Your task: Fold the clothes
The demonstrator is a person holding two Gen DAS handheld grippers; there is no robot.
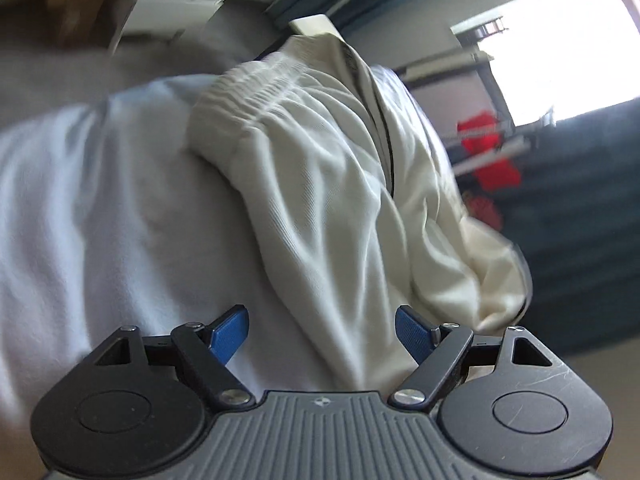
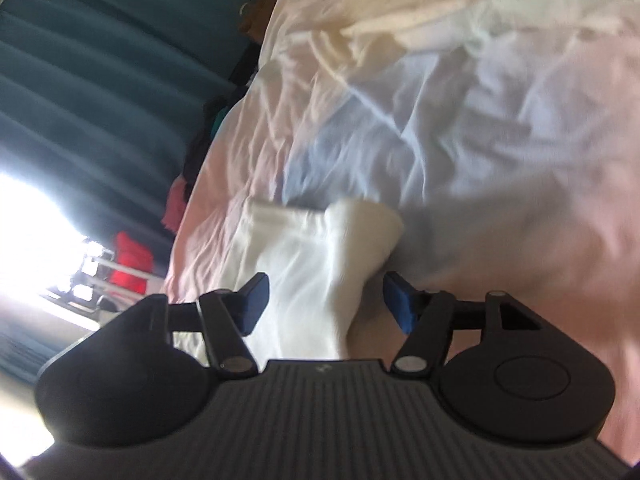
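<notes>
A cream garment (image 1: pixel 320 168) with a gathered elastic waistband and a thin dark side stripe lies crumpled on the white bed sheet (image 1: pixel 100 208). Its lower end runs down between the blue pads (image 1: pixel 232 332) of my left gripper (image 1: pixel 322 334), which stands open, with neither pad pressing the cloth. In the right wrist view a white piece of the garment (image 2: pixel 312 256) lies on the wrinkled sheet (image 2: pixel 460 120). My right gripper (image 2: pixel 325 300) is open around it, and a gap shows between the cloth and the right-hand pad.
Teal curtains (image 2: pixel 100 80) hang beside a bright window (image 1: pixel 560 48). A rack with red clothing (image 1: pixel 488 152) stands past the bed's edge, also seen as the red clothing (image 2: pixel 130 260) in the right wrist view. Dark clothes (image 2: pixel 200 152) lie along the bed's far side.
</notes>
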